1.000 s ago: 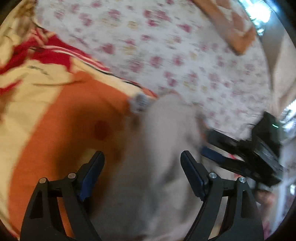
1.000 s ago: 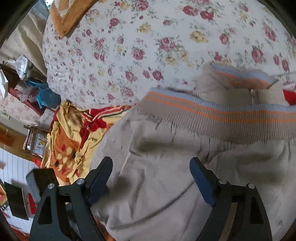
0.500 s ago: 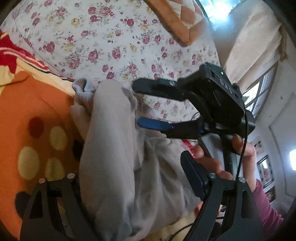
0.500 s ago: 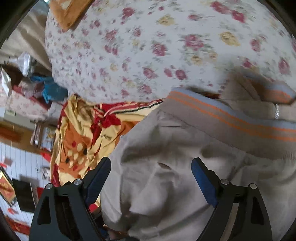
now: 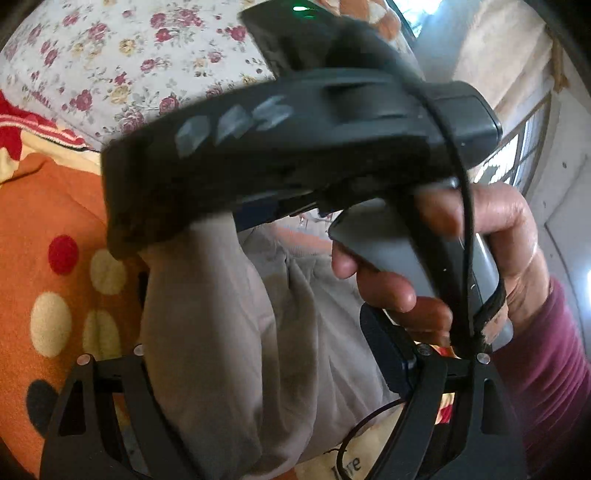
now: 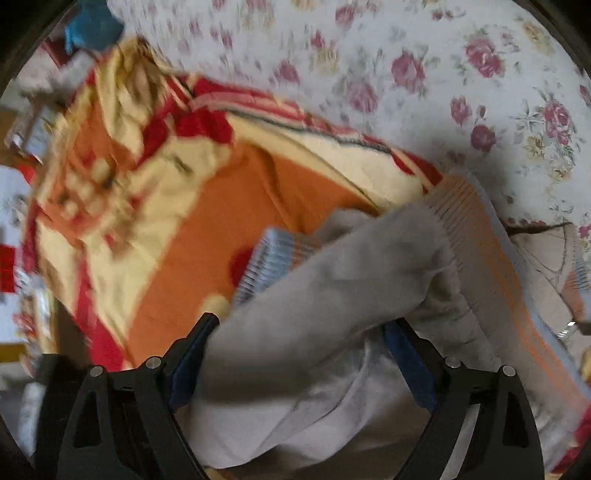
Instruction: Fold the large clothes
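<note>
A beige jacket with orange and blue ribbed bands lies bunched on an orange dotted blanket. My right gripper stands wide open with a fold of the jacket draped between its fingers. In the left wrist view the jacket's sleeve lies between the fingers of my open left gripper. The right gripper's black body and the hand holding it fill the upper part of that view, very close, over the jacket.
A white bedspread with red roses covers the bed beyond the blanket. The blanket has red and cream borders. Cluttered items sit blurred at the far left. A window and a pale wall are at the right.
The right gripper has swung across and now sits just in front of the left camera. The jacket's fold has bunched up between the right fingers. The right view has turned toward the blanket.
</note>
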### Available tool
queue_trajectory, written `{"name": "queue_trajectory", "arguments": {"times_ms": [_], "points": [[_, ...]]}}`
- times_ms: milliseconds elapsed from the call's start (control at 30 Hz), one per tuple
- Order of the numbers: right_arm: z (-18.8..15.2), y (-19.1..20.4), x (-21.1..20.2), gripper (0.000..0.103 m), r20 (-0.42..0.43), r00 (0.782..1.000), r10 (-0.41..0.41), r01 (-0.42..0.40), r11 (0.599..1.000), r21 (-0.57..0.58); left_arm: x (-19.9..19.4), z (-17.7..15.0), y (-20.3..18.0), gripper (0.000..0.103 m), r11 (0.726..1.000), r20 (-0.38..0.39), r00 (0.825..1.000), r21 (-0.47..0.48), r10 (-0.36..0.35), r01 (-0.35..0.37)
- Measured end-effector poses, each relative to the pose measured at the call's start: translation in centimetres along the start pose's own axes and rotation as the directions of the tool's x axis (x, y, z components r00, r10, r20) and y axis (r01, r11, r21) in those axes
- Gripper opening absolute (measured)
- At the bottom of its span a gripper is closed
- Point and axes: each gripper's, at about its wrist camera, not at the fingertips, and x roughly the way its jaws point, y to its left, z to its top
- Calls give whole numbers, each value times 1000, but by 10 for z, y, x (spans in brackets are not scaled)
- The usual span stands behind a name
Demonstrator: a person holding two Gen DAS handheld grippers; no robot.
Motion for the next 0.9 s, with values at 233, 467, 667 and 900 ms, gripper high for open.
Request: {"name": "queue_trajectory", "arguments": {"times_ms": [233, 467, 667, 900], "points": [[-46, -10, -17, 22, 196, 979, -52, 67, 995, -72, -2, 0, 6, 86, 995, -20, 1000, -101, 20, -22], [-106, -66, -57, 18, 442, 889, 122, -181, 979, 95, 7, -15, -7, 85, 991, -79, 993, -92, 88, -95], [-160, -120, -112, 17, 573, 804, 158, -289, 946, 145, 10, -11, -80, 49, 994, -109, 992, 103, 58, -47], [-235, -183, -156, 17, 640, 767, 44, -250, 939, 235, 67, -35, -165, 48, 966, -202, 979, 256, 12, 41]]}}
